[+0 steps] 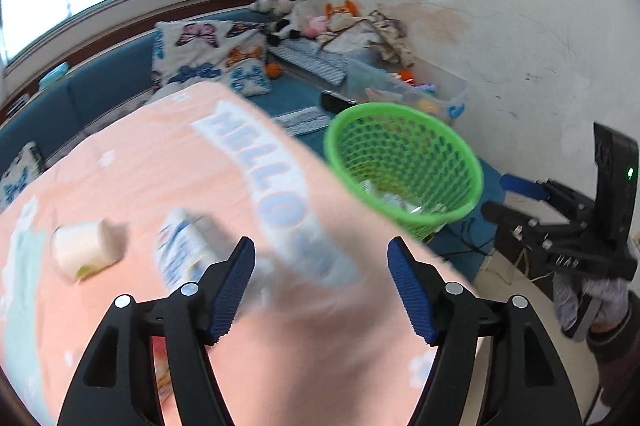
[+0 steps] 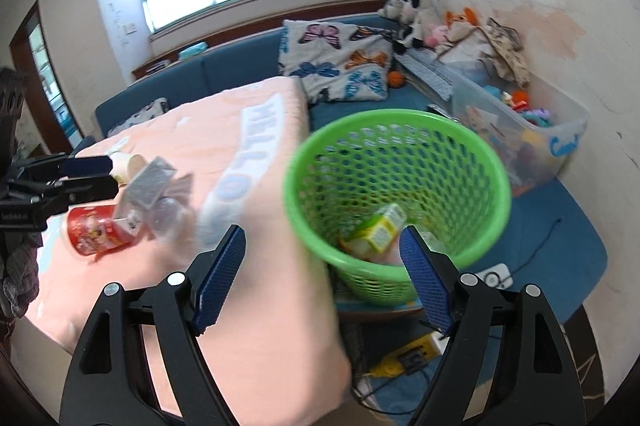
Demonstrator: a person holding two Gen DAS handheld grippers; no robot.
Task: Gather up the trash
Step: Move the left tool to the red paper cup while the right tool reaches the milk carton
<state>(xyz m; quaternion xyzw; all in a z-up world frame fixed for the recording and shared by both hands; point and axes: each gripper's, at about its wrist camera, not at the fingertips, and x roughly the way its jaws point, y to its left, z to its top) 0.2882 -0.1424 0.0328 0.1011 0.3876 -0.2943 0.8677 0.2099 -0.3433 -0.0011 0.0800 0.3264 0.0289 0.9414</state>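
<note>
A green mesh basket (image 2: 396,194) stands beside the pink HELLO blanket (image 2: 248,306) and holds a yellow-green carton (image 2: 380,230) and other scraps. It also shows in the left wrist view (image 1: 404,166). On the blanket lie a white paper cup (image 1: 86,252), a blue-white tissue pack (image 1: 186,250), a red can (image 2: 98,232), a grey wrapper (image 2: 150,182) and clear plastic (image 2: 168,216). My left gripper (image 1: 321,274) is open and empty over the blanket; it shows at the left edge of the right wrist view (image 2: 86,176). My right gripper (image 2: 322,258) is open and empty above the basket's near rim.
A blue sofa (image 2: 240,70) with a butterfly cushion (image 2: 340,62) runs behind. A clear bin of toys (image 2: 520,122) and stuffed animals (image 2: 416,10) sit by the right wall. A yellow power strip (image 2: 408,358) and cables lie on the floor below the basket.
</note>
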